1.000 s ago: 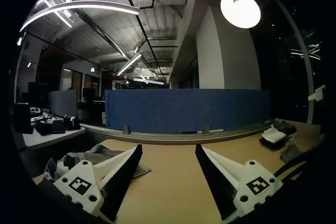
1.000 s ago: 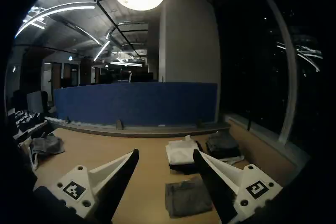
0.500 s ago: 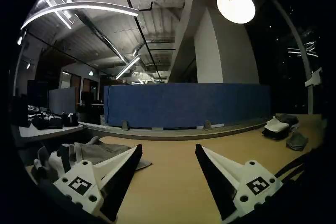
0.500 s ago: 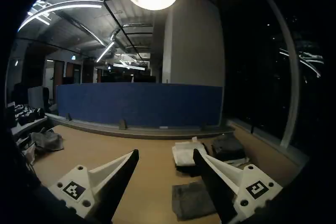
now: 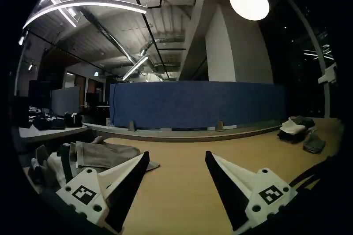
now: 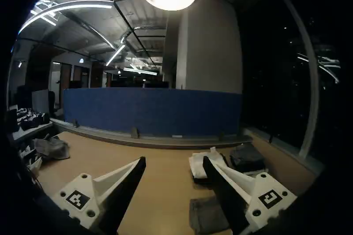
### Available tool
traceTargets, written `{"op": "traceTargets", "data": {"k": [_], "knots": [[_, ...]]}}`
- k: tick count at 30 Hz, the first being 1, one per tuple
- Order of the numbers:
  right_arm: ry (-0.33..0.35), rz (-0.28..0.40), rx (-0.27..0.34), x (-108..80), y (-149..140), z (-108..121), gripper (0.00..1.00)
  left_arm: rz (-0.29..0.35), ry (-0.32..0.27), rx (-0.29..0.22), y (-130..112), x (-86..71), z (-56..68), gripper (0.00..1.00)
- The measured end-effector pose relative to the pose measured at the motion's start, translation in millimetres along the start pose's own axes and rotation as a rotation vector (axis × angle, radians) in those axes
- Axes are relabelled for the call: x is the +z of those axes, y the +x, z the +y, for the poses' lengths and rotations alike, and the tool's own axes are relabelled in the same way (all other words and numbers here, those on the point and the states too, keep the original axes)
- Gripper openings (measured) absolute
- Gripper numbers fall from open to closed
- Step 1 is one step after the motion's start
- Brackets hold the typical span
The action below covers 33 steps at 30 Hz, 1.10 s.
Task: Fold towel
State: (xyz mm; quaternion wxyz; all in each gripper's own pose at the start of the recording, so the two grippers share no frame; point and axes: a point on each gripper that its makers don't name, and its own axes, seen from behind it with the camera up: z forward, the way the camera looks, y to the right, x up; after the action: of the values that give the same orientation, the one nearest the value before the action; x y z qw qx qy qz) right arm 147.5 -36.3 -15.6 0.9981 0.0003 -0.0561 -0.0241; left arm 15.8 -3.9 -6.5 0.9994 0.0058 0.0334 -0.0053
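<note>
A heap of unfolded grey and white towels [image 5: 84,158] lies on the wooden table at the left, just beyond the left finger of my left gripper [image 5: 176,158], which is open and holds nothing. The same heap [image 6: 50,147] shows far left in the right gripper view. My right gripper [image 6: 173,162] is open and empty above the table. Past its right finger sit folded towels: a white one on a dark one [image 6: 200,166], a dark grey stack [image 6: 246,158], and a single grey folded towel [image 6: 206,214] nearest. Those stacks [image 5: 296,128] appear far right in the left gripper view.
The wooden table [image 5: 185,177] stretches between the heap and the stacks. A blue divider panel [image 5: 194,105] runs along its far edge. Another desk with dark gear [image 5: 48,124] stands at the left. Dark windows [image 6: 282,94] line the right side.
Both grippers have dropped lower and tilted, so the table looks flatter. The towel heap has come closer on the left. The folded stacks have shifted right and down in the right gripper view.
</note>
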Motion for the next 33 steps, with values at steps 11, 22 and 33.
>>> {"op": "traceTargets", "data": {"k": [11,22,33], "knots": [[-0.010,0.007,0.003,2.7,1,9,1.00,-0.039,0.002,0.004,-14,6.5,-3.2,0.94],[-0.023,0.047,0.041,4.6,12,26,1.00,-0.067,0.003,0.009,-18,6.1,-0.9,0.94],[-0.048,0.094,0.064,4.3,4,48,1.00,-0.067,0.003,0.011,-17,4.9,-0.5,0.94]]}}
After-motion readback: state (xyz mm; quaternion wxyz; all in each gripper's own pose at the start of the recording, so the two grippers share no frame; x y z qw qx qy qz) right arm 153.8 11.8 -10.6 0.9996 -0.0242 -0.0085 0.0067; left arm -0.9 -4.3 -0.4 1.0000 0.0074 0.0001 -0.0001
